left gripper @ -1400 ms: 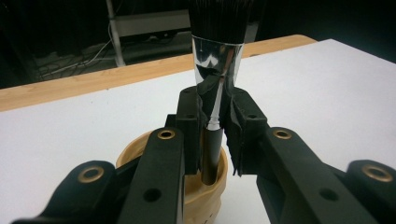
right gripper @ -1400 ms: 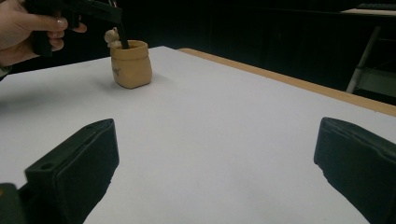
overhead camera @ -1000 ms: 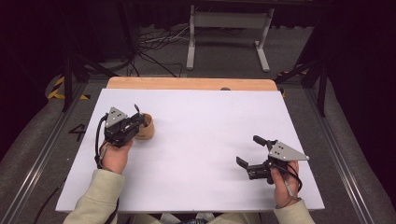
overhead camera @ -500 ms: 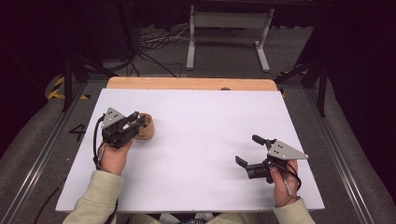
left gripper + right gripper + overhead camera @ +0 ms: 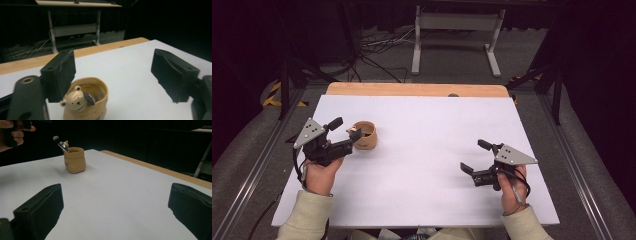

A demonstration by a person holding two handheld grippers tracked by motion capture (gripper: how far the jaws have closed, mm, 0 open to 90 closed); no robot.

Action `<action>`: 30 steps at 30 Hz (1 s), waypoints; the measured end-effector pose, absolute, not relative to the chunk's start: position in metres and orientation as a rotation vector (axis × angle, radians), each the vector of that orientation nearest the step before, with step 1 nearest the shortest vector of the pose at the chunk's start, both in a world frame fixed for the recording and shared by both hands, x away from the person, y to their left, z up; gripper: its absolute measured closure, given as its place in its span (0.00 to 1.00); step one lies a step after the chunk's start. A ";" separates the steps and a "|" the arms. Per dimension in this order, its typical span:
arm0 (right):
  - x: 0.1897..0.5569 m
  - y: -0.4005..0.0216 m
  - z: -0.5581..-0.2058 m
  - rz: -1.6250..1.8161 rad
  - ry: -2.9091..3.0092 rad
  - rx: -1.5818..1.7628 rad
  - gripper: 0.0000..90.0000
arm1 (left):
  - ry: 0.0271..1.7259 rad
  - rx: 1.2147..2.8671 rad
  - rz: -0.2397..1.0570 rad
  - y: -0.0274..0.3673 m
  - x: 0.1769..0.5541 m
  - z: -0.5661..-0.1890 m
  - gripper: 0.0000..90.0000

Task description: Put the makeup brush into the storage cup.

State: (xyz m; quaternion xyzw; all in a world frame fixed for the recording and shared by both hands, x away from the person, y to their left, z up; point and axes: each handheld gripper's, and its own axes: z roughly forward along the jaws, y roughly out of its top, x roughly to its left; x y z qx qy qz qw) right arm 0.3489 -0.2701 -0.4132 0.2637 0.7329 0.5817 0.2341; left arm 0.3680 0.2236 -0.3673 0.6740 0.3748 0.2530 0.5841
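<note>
A tan pot (image 5: pixel 364 136) with a small bear head on its rim stands on the left part of the white tabletop (image 5: pixel 427 130). The bear (image 5: pixel 75 100) faces the left gripper view, and a brush with a dark tip (image 5: pixel 88 98) leans out of the pot (image 5: pixel 87 107). My left gripper (image 5: pixel 343 134) is open just left of the pot, its jaws wide apart (image 5: pixel 116 72) and holding nothing. My right gripper (image 5: pixel 475 156) is open and empty over the right part of the table. In the right gripper view (image 5: pixel 116 207) the pot (image 5: pixel 74 160) and slanting brush (image 5: pixel 60 143) stand far off.
A wooden strip (image 5: pixel 417 89) runs along the table's far edge. Beyond it stand a metal frame (image 5: pixel 457 30) and floor cables (image 5: pixel 372 45). The hand holding the left gripper (image 5: pixel 15 132) shows at the top left of the right gripper view.
My left gripper has drawn back to the left, away from the pot, which now stands apart from it. The right gripper has stayed put.
</note>
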 end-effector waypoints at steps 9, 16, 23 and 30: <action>0.350 -0.276 -0.411 1.601 2.005 0.728 0.01 | 0.759 1.589 0.550 0.237 0.342 -0.371 0.07; 0.350 -0.279 -0.413 1.600 2.008 0.728 0.01 | 0.714 1.617 0.535 0.237 0.329 -0.387 0.05; 0.349 -0.278 -0.416 1.600 2.024 0.701 0.01 | 0.726 1.656 0.486 0.236 0.327 -0.408 0.04; 0.347 -0.278 -0.419 1.598 2.035 0.685 0.01 | 0.719 1.647 0.410 0.238 0.325 -0.420 0.02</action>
